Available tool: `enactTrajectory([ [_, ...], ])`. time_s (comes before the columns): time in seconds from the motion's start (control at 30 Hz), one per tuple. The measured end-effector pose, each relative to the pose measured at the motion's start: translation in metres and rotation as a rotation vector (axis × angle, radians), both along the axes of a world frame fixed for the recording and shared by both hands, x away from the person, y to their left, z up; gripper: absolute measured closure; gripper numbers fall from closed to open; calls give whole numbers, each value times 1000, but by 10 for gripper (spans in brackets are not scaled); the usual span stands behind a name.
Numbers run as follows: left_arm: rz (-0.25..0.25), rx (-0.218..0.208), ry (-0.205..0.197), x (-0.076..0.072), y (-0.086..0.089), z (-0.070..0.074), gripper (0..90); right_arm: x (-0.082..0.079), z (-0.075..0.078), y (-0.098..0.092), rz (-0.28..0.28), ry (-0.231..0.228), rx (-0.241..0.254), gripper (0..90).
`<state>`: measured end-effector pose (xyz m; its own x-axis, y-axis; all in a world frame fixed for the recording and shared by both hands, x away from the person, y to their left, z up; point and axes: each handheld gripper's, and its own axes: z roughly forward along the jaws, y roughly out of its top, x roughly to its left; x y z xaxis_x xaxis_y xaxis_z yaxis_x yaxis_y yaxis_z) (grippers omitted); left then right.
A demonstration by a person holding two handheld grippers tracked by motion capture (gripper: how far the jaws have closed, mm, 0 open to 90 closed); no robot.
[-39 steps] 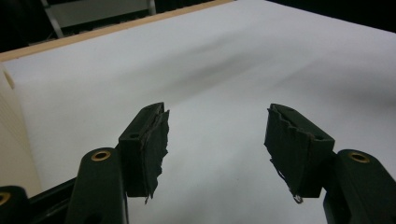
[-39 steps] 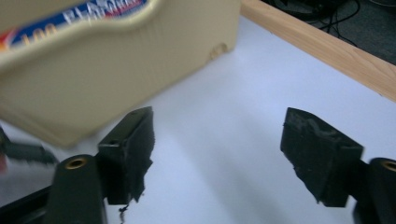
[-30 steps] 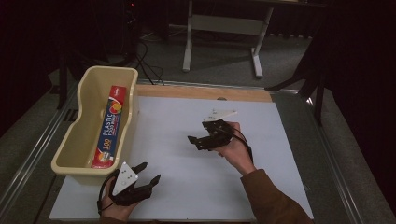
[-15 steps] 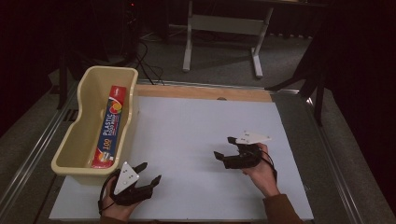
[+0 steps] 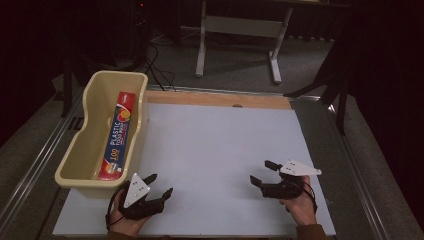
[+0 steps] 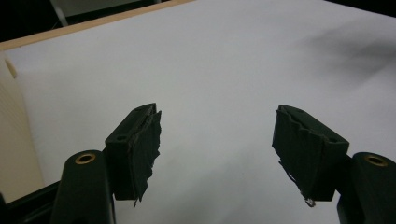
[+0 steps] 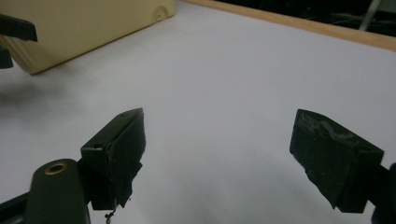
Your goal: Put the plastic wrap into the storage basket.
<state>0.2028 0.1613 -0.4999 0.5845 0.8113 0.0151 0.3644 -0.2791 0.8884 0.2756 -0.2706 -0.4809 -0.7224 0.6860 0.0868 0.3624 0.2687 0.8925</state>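
A cream plastic bin stands at the table's left and holds a red box of plastic food wrap lying lengthwise. My left gripper rests near the front edge, just in front of the bin, open with nothing between its jaws. My right gripper sits low at the front right of the white tabletop, open and empty too. In the right gripper view the bin's wall lies far off at the upper left.
A wooden strip runs along the table's far edge. Beyond it stand a grey metal stand and cables on the floor. Metal rails flank the table on both sides.
My right gripper has drawn back from the table's middle toward the front right edge and lower. The left gripper has stayed put.
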Motion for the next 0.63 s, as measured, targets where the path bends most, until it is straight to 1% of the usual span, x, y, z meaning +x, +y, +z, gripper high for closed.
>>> enactTrajectory([
  [0.03, 3, 2, -1, 0, 0, 0, 320, -2, 0, -2, -9, -1, 0, 179],
  [0.1, 6, 5, -2, 0, 0, 0, 320, -3, -2, -6, -27, -4, -17, 179],
  [0.2, 6, 13, -2, 0, 0, -1, 319, -3, -5, -9, -37, 7, -24, 179],
  [0.27, 7, 18, 2, -2, 0, 0, 317, -5, -6, -10, -42, -3, -48, 167],
  [0.3, 7, 18, 2, -2, 0, 0, 317, -5, -6, -10, -42, -3, -48, 167],
  [0.33, 5, 14, 1, -3, 1, 0, 317, -6, -6, -10, -44, -13, -57, 166],
  [0.5, 4, 16, 9, -5, 7, 1, 318, -12, -8, -12, -51, -22, -53, 160],
  [0.63, 7, 14, 9, -5, 8, 1, 322, -12, -10, -16, -59, -22, -44, 161],
])
